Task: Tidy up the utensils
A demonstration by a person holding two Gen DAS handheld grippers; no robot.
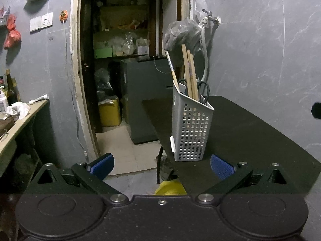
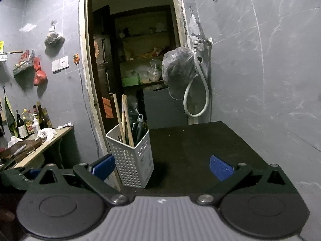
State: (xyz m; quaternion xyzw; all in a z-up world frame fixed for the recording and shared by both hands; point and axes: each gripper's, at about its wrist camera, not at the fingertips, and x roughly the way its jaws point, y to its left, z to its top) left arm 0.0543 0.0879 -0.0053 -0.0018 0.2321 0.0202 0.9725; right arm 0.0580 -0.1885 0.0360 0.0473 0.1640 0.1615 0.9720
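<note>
A grey perforated utensil holder (image 1: pixel 190 128) stands upright near the left edge of a black table (image 1: pixel 250 132). It holds wooden chopsticks (image 1: pixel 190 74), black-handled scissors (image 1: pixel 204 89) and a thin brush-like stick (image 1: pixel 170 64). My left gripper (image 1: pixel 161 165) is open and empty, low and in front of the holder. In the right wrist view the same holder (image 2: pixel 132 156) sits at the table's left front corner with chopsticks (image 2: pixel 125 116) and dark-handled utensils (image 2: pixel 139 125) in it. My right gripper (image 2: pixel 161 165) is open and empty, with the holder just beside its left finger (image 2: pixel 103 165).
A doorway (image 2: pixel 136 60) behind the table leads to a storeroom with shelves. A tap with a hose (image 2: pixel 197 80) and a dark plastic bag (image 2: pixel 177 70) hang on the grey wall. A counter with bottles and cloths (image 2: pixel 38 136) stands at left. A yellow object (image 1: pixel 170 187) lies below the table edge.
</note>
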